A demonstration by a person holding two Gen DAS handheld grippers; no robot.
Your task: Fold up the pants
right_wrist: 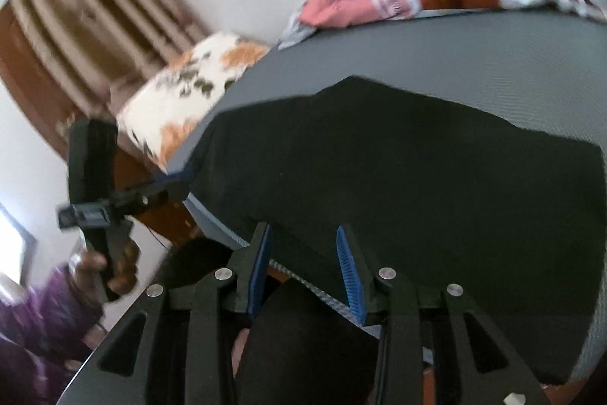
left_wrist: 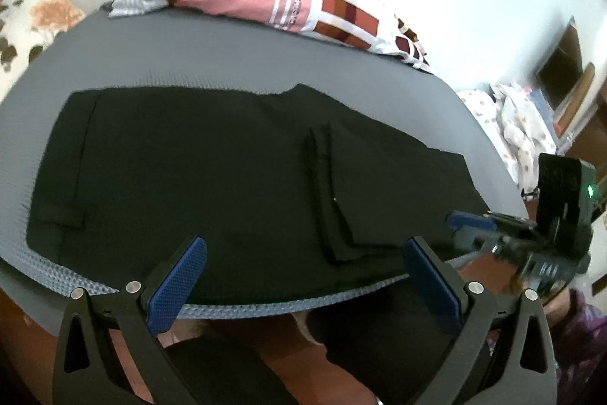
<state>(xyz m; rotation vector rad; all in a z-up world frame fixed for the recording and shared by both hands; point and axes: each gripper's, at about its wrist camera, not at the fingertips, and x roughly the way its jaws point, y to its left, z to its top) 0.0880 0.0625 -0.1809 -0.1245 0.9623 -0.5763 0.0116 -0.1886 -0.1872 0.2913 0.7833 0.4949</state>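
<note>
Black pants (left_wrist: 242, 169) lie flat, folded, on the grey mat (left_wrist: 227, 52), filling its near half. Left gripper (left_wrist: 303, 276) hangs at six o'clock over the mat's near edge, jaws wide, nothing between. Right gripper (right_wrist: 303, 268) at the pants' near edge, jaws part-open and empty, seemingly clear of cloth; blur hampers. Patterned bedding (left_wrist: 322, 6) at twelve o'clock.

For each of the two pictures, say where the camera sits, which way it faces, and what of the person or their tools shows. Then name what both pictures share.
Left wrist: on the left gripper, facing down across the black pants on the grey mat; the right gripper shows at right.
Right wrist: on the right gripper, tilted, facing the pants' near edge; a hand holds the left gripper.
Shared: pants, mat, pink patterned cloth.
</note>
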